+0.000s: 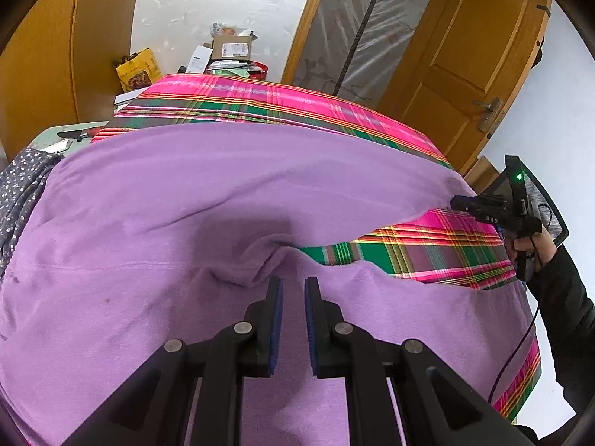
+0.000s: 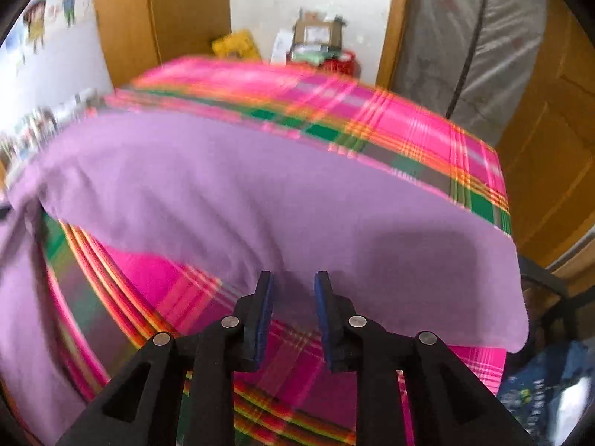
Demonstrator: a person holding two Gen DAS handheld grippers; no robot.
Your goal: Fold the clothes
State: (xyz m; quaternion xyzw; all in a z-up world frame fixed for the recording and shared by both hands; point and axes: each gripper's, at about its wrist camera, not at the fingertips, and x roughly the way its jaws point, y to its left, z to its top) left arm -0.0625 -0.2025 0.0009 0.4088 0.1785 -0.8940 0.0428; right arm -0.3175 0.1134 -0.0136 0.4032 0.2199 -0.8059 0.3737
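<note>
purple garment [image 1: 230, 193] spread wide over the plaid cloth [image 1: 260, 100] that covers the surface; pink-green plaid shows along the far edge and in a gap at the near right, between two parts of the garment.

left gripper [image 1: 293, 290]: fingers slightly apart, nothing between the blue pads, poised over a bunched fold near the garment's middle. cannot tell if the tips touch the fabric.

right gripper [image 2: 293, 286]: fingers apart, empty, at the near edge of the long purple section, plaid cloth under them. view is motion-blurred. in the left wrist view this gripper [image 1: 459, 202] sits at the garment's right edge, held by a hand [image 1: 535, 241] in a dark sleeve.

dotted dark fabric [image 1: 22, 186] lies at the far left, beside the garment. cardboard box [image 1: 232, 48] and yellow bag [image 1: 137, 70] on the floor beyond; wooden door [image 1: 472, 59] to the right.
</note>
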